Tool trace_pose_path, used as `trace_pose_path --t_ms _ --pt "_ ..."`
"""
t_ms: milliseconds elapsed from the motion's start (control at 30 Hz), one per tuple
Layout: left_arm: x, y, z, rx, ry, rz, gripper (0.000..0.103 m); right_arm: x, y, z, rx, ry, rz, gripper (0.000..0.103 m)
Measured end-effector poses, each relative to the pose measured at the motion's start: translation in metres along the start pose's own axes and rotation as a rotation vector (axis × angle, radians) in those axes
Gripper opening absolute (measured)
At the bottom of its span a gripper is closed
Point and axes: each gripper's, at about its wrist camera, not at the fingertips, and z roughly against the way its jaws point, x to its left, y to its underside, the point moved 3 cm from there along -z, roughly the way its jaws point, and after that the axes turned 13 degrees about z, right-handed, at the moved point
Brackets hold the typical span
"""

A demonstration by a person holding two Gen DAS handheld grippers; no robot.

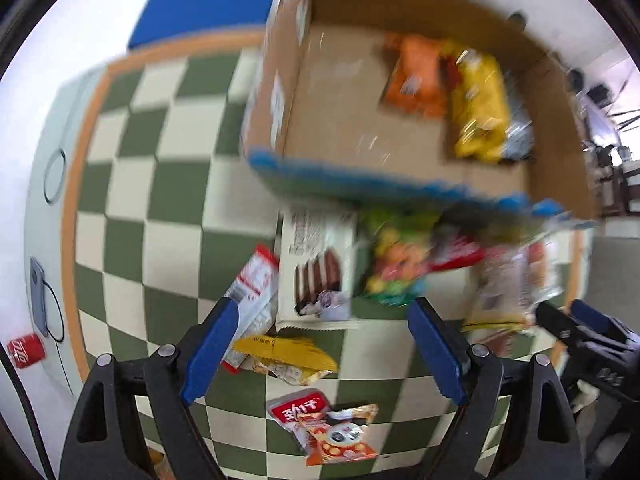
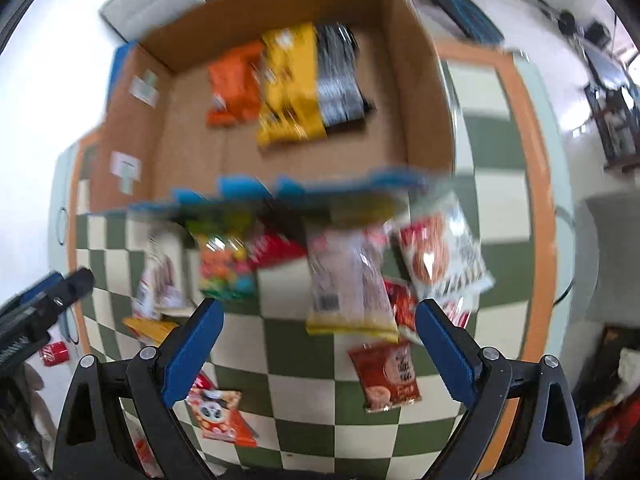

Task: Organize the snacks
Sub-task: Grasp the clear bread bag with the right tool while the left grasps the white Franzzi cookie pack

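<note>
A cardboard box (image 1: 344,128) with a blue front rim holds an orange bag (image 1: 416,76), a yellow bag (image 1: 480,116) and a dark striped bag (image 2: 340,80). Loose snack packets lie in front of it on the checkered cloth: a white wafer box (image 1: 316,264), a colourful candy bag (image 1: 396,268), a red-white packet (image 1: 256,284) and an orange panda packet (image 1: 336,432). My left gripper (image 1: 324,348) hangs open and empty above them. My right gripper (image 2: 316,348) is open and empty too, over a clear long packet (image 2: 352,288) and a red packet (image 2: 386,376).
The green-and-cream checkered cloth (image 1: 160,184) has an orange border. A red soda can (image 1: 26,350) lies on the white surface at the left, near a grey device with a cable (image 1: 38,296). A blue cushion (image 1: 200,12) sits behind the box.
</note>
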Motion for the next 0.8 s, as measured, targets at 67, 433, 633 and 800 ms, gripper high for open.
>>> trace_pose_path --t_ms 67,433,633,800 --pt "-0.001 0.000 -0.026 0.038 -0.023 -0.008 0.087 -0.010 0.007 -0.023 0.036 0.002 -0.033 0.099" --pt "-0.008 -0.017 -0.099 0.106 -0.095 -0.002 0.065 -0.035 0.012 -0.088 0.101 -0.031 -0.141 0.098" --pt "-0.011 -0.010 -0.101 0.065 -0.129 -0.013 0.056 -0.040 0.010 -0.110 0.129 -0.004 -0.156 0.077" --pt "-0.012 0.009 -0.095 0.047 -0.144 -0.004 0.056 -0.041 0.014 -0.106 0.101 0.027 -0.135 0.058"
